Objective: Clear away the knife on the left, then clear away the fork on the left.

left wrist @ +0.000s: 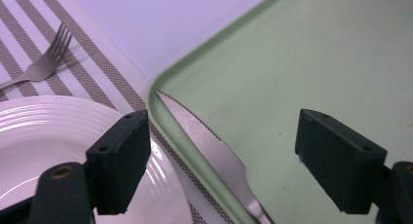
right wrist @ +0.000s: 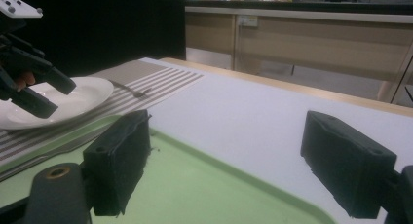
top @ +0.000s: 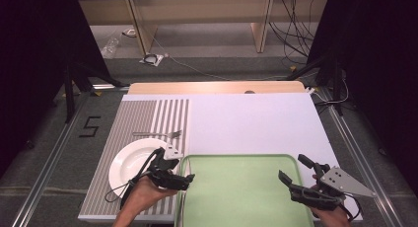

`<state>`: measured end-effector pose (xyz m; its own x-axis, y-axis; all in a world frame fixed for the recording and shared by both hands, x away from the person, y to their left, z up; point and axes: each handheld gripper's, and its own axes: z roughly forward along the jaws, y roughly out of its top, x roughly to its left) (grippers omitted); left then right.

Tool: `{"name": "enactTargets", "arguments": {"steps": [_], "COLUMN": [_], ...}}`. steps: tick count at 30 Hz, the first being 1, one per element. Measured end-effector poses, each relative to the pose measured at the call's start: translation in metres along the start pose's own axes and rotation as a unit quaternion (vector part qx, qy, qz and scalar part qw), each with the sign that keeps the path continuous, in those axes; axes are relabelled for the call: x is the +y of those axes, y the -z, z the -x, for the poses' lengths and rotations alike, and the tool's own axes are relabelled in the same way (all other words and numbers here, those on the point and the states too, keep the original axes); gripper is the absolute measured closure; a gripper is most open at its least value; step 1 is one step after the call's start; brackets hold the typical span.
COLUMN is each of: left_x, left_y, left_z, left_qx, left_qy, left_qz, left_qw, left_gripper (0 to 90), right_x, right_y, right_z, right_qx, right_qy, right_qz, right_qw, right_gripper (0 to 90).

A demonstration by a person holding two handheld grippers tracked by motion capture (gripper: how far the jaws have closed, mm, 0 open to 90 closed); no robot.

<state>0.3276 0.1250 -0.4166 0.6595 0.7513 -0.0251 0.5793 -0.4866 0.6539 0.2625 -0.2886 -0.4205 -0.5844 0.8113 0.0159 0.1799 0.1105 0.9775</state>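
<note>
Hovering left gripper [left wrist: 221, 160] open over knife [left wrist: 214, 156], seemingly inside tray [left wrist: 316, 63]

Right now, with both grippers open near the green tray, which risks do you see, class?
1. The serrated steel knife lies along the pale green plastic tray's rim; the open left gripper may push it aside rather than pinch it.
2. The white ridged plate sits beside one jaw and could be knocked.

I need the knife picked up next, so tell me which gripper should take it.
Left. The left gripper hangs open right over the knife at the tray's left edge; the right gripper is at the tray's far side.
</note>
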Motion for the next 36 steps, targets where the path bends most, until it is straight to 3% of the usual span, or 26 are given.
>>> {"name": "enactTargets", "arguments": {"steps": [19, 36], "left_x": [-0.001, 0.002], "left_y": [0.016, 0.019], "left_z": [-0.033, -0.058], "left_qx": [0.032, 0.069], "left_qy": [0.044, 0.053], "left_qz": [0.041, 0.044], "left_qw": [0.9977, 0.9952], "left_gripper": [19.4, 19.1], "right_x": [-0.001, -0.001], "right_y": [0.003, 0.002], "right_z": [0.002, 0.002], "right_qx": [-0.005, -0.006], "right_qy": [-0.005, -0.007], "right_qz": [0.003, -0.002], "right_qw": [1.0, 1.0], "right_gripper": [19.0, 19.0]}}
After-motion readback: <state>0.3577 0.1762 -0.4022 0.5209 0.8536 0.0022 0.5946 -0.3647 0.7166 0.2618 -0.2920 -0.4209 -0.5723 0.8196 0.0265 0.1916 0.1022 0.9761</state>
